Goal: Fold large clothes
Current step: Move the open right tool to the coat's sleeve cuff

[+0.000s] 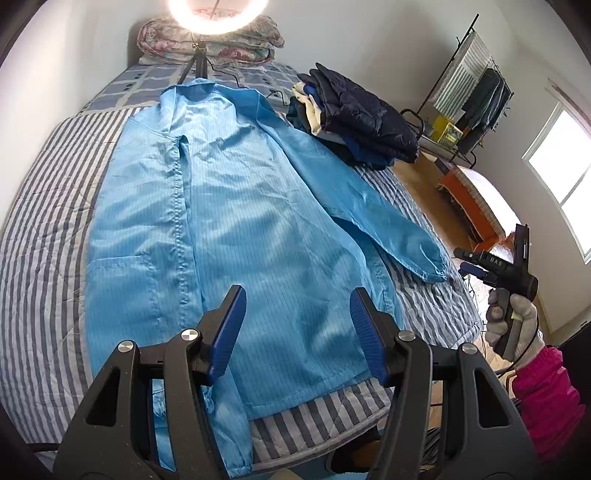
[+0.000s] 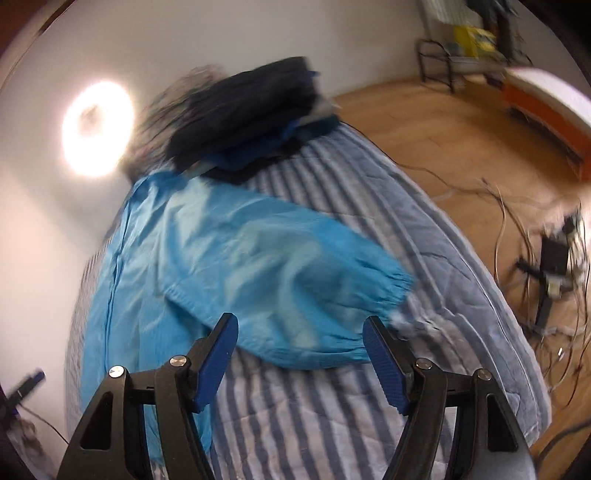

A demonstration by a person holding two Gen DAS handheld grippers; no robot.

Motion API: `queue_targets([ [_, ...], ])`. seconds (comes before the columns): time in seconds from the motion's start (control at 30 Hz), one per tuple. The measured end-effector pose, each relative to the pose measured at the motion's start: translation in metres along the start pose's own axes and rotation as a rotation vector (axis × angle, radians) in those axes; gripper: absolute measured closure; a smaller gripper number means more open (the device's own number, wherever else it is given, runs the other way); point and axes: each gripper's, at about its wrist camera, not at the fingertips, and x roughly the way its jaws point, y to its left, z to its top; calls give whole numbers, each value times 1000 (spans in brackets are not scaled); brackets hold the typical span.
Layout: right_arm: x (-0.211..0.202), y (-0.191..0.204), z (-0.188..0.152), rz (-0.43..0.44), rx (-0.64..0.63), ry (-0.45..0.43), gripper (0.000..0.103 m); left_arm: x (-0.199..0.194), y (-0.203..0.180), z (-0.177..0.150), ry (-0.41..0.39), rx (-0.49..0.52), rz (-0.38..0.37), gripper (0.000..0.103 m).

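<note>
A large light-blue coat point(image 1: 229, 206) lies spread flat on the striped bed point(image 1: 48, 206), collar at the far end, hem near me. Its right sleeve point(image 1: 373, 218) stretches toward the bed's right edge; the same sleeve point(image 2: 280, 273) shows blurred in the right wrist view. My left gripper point(image 1: 297, 306) is open and empty above the coat's lower hem. My right gripper point(image 2: 299, 336) is open and empty just above the sleeve near its cuff point(image 2: 400, 284). It also shows in the left wrist view point(image 1: 498, 266), held by a gloved hand off the bed's right edge.
A pile of folded dark clothes point(image 1: 354, 114) sits at the far right of the bed. A ring light on a tripod point(image 1: 218, 14) and a floral quilt point(image 1: 210, 40) stand at the head. A clothes rack point(image 1: 469, 96), an orange bench point(image 1: 476, 199) and floor cables point(image 2: 528, 236) lie right of the bed.
</note>
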Motion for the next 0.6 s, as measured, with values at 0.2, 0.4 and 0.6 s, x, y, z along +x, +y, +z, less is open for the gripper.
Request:
queue_targets([
  [0.2, 18, -55, 6, 52, 214, 27, 35, 16, -2, -2, 31, -1, 1, 43],
  [0.4, 45, -65, 16, 73, 260, 45, 43, 27, -4, -3, 51, 1, 0, 43],
  [0.6, 68, -61, 26, 19, 236, 52, 51, 33, -7, -7, 66, 30, 13, 43],
])
